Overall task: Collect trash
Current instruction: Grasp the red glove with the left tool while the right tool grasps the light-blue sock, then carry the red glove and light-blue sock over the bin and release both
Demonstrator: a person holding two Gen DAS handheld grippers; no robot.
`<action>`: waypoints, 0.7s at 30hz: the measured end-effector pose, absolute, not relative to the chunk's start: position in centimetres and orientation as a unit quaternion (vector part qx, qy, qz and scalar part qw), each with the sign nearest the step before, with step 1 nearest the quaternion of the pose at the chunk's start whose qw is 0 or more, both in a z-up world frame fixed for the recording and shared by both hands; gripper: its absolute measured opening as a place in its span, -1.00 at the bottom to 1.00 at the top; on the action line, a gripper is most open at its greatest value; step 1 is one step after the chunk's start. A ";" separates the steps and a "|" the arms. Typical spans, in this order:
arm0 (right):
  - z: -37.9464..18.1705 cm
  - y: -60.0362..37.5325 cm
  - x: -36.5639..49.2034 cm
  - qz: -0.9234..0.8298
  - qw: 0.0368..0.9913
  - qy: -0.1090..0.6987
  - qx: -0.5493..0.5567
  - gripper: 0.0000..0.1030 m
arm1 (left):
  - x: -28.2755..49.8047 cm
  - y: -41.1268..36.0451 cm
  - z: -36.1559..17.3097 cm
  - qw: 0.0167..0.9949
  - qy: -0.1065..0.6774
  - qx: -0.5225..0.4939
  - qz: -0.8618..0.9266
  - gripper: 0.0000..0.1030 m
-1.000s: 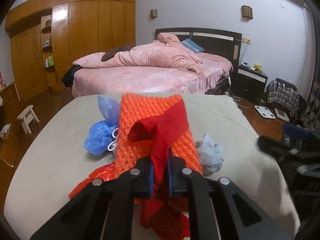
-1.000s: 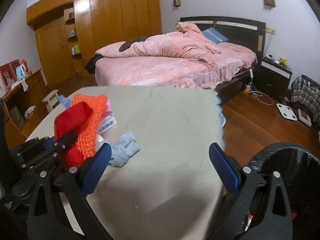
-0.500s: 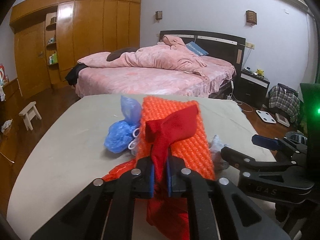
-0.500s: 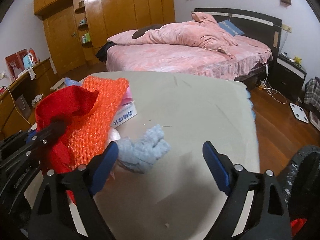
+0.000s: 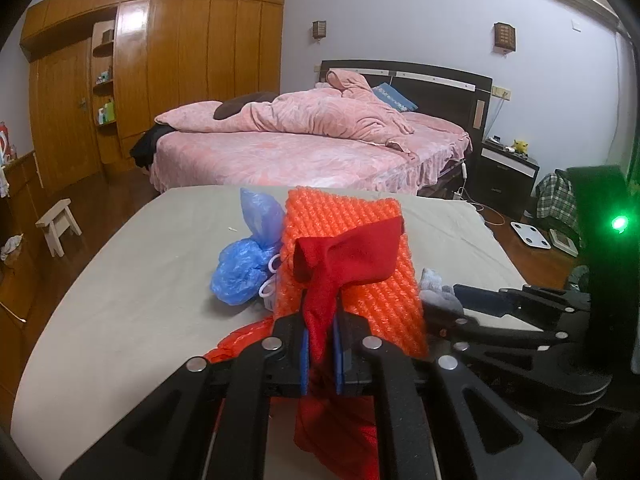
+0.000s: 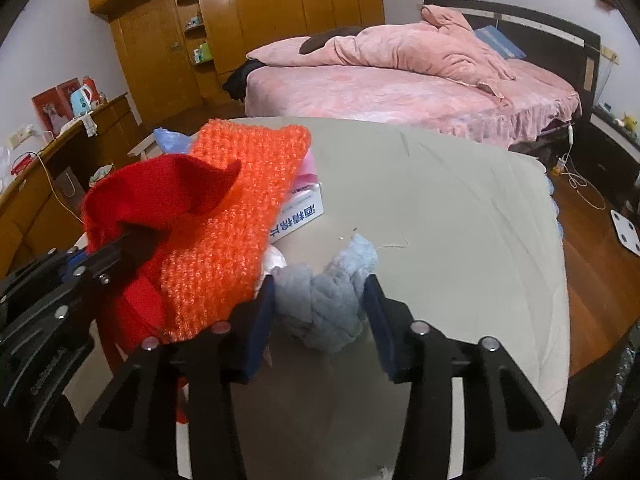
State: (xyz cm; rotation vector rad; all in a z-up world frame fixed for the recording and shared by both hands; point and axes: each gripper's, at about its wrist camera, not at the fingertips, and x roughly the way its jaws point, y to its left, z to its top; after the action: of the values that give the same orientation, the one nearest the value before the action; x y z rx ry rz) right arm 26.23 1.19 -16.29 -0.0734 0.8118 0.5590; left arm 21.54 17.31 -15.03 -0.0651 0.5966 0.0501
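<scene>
My left gripper [image 5: 320, 320] is shut on a red cloth [image 5: 348, 256], which drapes over an orange knitted piece [image 5: 340, 216] on the grey table [image 5: 140, 280]. A crumpled blue-grey wad [image 6: 320, 308] lies on the table just right of the orange piece. My right gripper [image 6: 320, 292] straddles the wad with its jaws closing, and both blue pads touch its sides. In the left wrist view the right gripper [image 5: 480, 300] reaches in from the right onto the wad [image 5: 434, 292].
A blue plastic bag [image 5: 240, 272] sits left of the orange piece, and a white printed box [image 6: 300, 216] pokes out from under it. A pink bed [image 5: 300, 152] stands beyond the table. A black bag [image 6: 618, 400] is at the lower right by the table's edge.
The right gripper moved left and forward over the blue-grey wad, and its jaws narrowed from wide open to touching it. The left gripper kept its hold on the red cloth.
</scene>
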 end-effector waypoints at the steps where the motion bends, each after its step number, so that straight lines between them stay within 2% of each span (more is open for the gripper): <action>1: -16.0 0.9 26.0 0.267 0.883 0.385 -0.031 -0.21 | 21.5 17.2 -14.9 0.956 0.292 -0.031 0.023 -0.82; 21: -8.3 -6.6 21.9 0.231 0.925 0.302 -0.011 -0.20 | 18.6 12.5 -9.5 0.969 0.243 -0.035 -0.029 -0.82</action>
State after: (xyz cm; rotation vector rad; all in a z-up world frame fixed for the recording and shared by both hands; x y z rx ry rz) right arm 21.89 -6.56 -8.29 -0.0231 0.6195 0.4738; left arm 18.60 12.50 -9.45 -0.0700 0.4908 -0.0594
